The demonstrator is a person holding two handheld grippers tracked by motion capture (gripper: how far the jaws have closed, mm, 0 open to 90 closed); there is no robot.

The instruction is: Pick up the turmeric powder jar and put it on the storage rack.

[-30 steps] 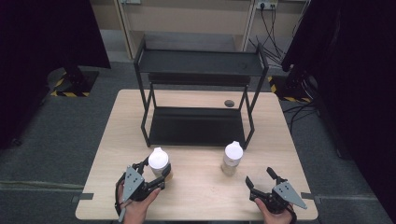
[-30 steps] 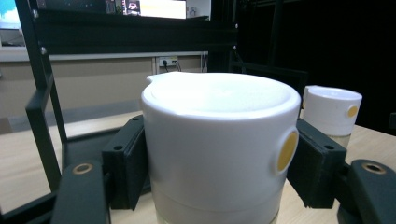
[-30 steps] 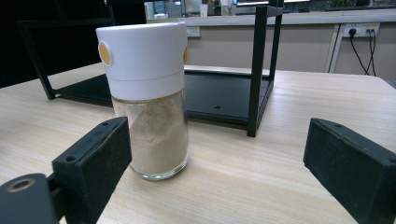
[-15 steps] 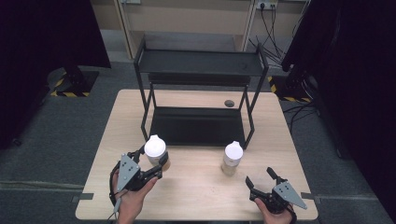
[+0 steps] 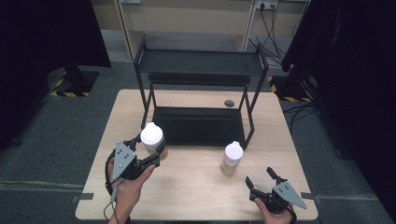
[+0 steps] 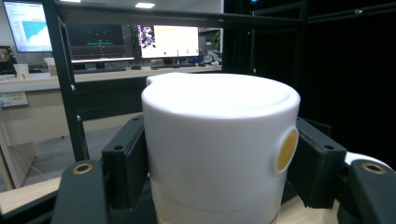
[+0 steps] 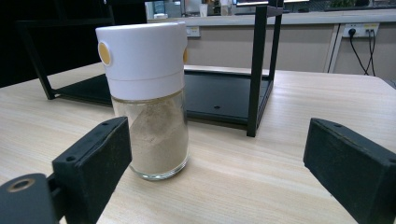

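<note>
My left gripper point(image 5: 148, 155) was clamped on a white-capped glass spice jar point(image 5: 153, 138), its two black jaws pressed flat against opposite sides of the broad white cap. In the left gripper view that cap point(image 6: 219, 140) stood right between the black pads point(image 6: 125, 165), a small round yellow dot showing on its right flank. From the high view I held the jar upright above the near left part of the pale wooden table point(image 5: 196, 196), just in front of the left leg of the black metal two-tier shelf rack point(image 5: 198, 70). Whether the jar's base touched the wood I could not tell from above.

My right gripper point(image 5: 262, 181) rested near the table's near right edge with its jaws spread wide and nothing between them. A second jar of the same kind, glass with a white cap and pale beige powder point(image 7: 152, 102), stood upright on the table ahead of those jaws, closer to the left pad point(image 7: 95, 158) than to the right one, and touching neither. In the high view that second jar point(image 5: 232, 158) stood just in front of the rack's right front leg, well apart from the jar in my left grip. A small dark round spot point(image 5: 229, 103) lay on the table behind the rack's lower shelf.
</note>
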